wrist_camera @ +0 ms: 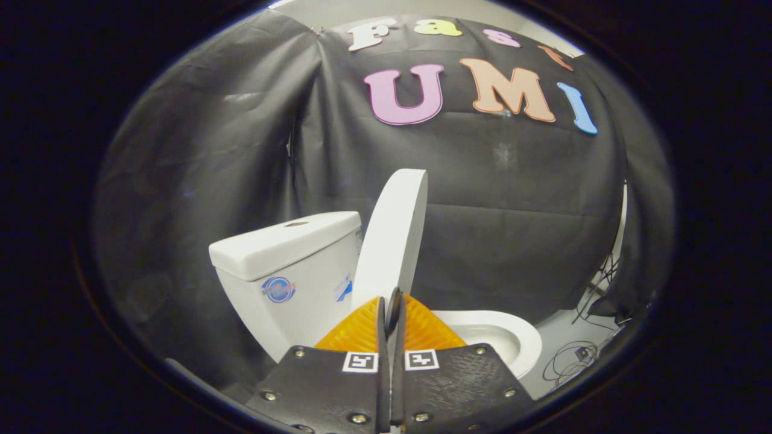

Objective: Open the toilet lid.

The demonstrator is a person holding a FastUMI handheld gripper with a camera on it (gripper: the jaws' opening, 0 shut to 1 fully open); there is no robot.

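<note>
A white toilet stands ahead of me against the black cloth wall. Its lid (392, 235) is raised nearly upright, leaning back toward the tank (289, 265) on the left. The open bowl and seat rim (500, 334) show to the right of the fingers. My gripper (391, 304) sits just in front of the lid's lower part, its two fingers pressed together with nothing between them. The fingertips overlap the bottom of the lid in the image; whether they touch it I cannot tell.
Black cloth walls close in behind and on both sides of the toilet. Loose cables (573, 358) lie on the light floor to the right of the bowl, near the cloth's lower edge.
</note>
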